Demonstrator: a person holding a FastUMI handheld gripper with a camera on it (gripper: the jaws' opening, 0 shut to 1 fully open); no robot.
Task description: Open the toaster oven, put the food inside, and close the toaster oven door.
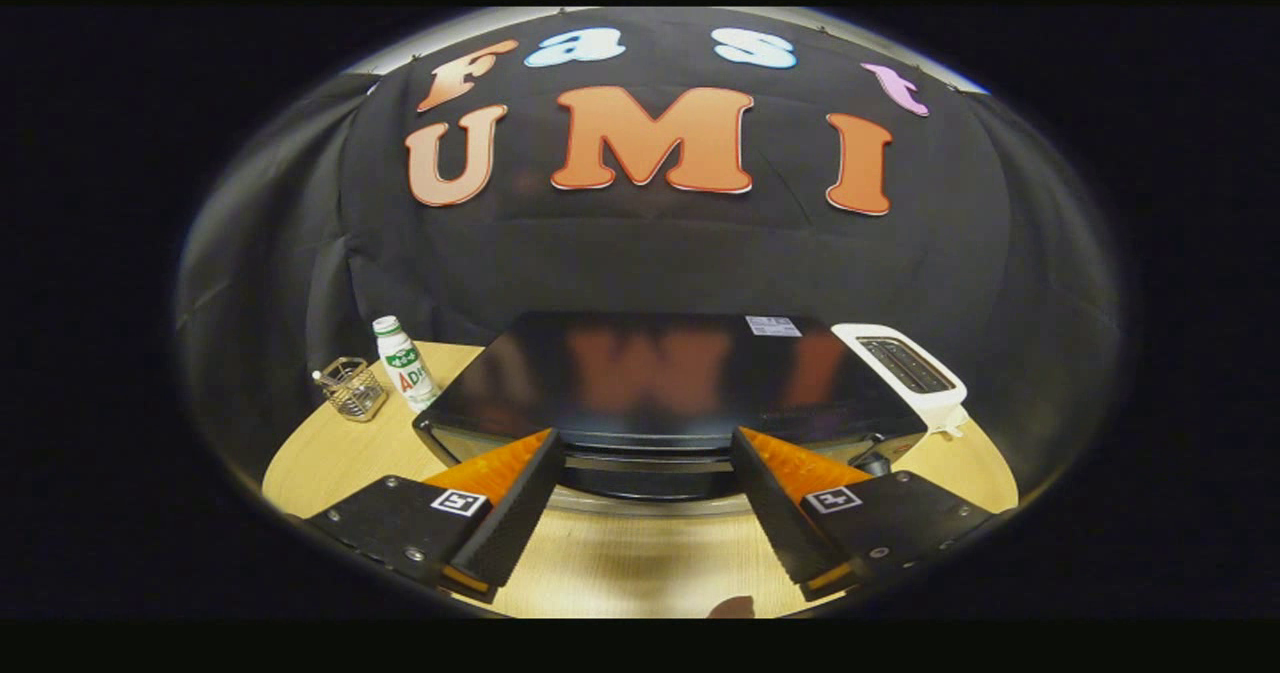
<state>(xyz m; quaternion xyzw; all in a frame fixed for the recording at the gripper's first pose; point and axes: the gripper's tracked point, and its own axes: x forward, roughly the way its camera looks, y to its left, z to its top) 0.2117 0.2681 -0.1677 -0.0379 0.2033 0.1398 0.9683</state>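
The black, glossy-topped toaster oven sits on the pale wooden round table, just ahead of the gripper. Its front edge and what looks like a metal door handle lie between the two fingertips. The fingers stand wide apart and press on nothing. The door appears closed, so opening it is judged to be the step in hand.

To do it well, the person would likely need to bring the fingers down over the handle bar, centre it between them, close firmly, and then pull along the door's hinge arc rather than straight back, so the oven does not slide on the table.

Beside the oven on one side stands a white two-slot toaster. On the other side are a white plastic bottle with a green label and a small wire-mesh holder. The food cannot be made out.
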